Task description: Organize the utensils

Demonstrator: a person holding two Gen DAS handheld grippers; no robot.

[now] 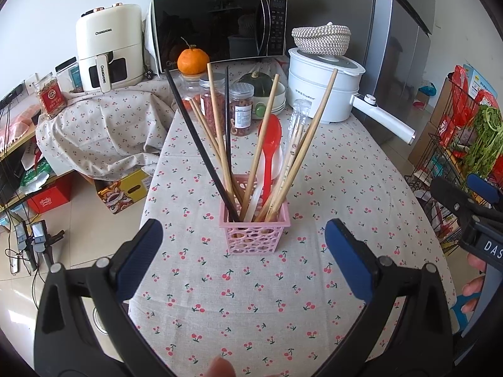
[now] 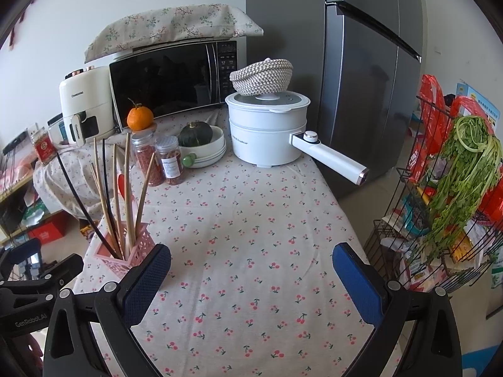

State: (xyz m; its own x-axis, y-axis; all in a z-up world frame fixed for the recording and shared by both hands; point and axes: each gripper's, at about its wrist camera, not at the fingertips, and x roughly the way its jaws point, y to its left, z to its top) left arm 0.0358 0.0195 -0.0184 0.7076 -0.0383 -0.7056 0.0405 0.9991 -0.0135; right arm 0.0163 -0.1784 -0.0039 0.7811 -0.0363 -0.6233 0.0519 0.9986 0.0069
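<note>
A pink perforated basket (image 1: 254,235) stands upright on the cherry-print tablecloth (image 1: 251,298). It holds several wooden chopsticks (image 1: 220,132), black chopsticks (image 1: 198,147), a red plastic spoon (image 1: 271,144) and clear plastic utensils (image 1: 297,125). My left gripper (image 1: 243,235) is open and empty, just in front of the basket. In the right wrist view the basket (image 2: 125,251) sits at the left, beside the left finger. My right gripper (image 2: 251,260) is open and empty over bare cloth (image 2: 251,220). It also shows at the right edge of the left wrist view (image 1: 478,201).
At the table's far end stand a microwave (image 1: 220,28), an air fryer (image 1: 108,50), an orange (image 1: 193,60), two jars (image 1: 240,108), a squash in a bowl (image 1: 256,81) and a white electric pot (image 1: 323,84) with a long handle. A fridge (image 2: 361,78) and a wire rack with greens (image 2: 456,188) stand right.
</note>
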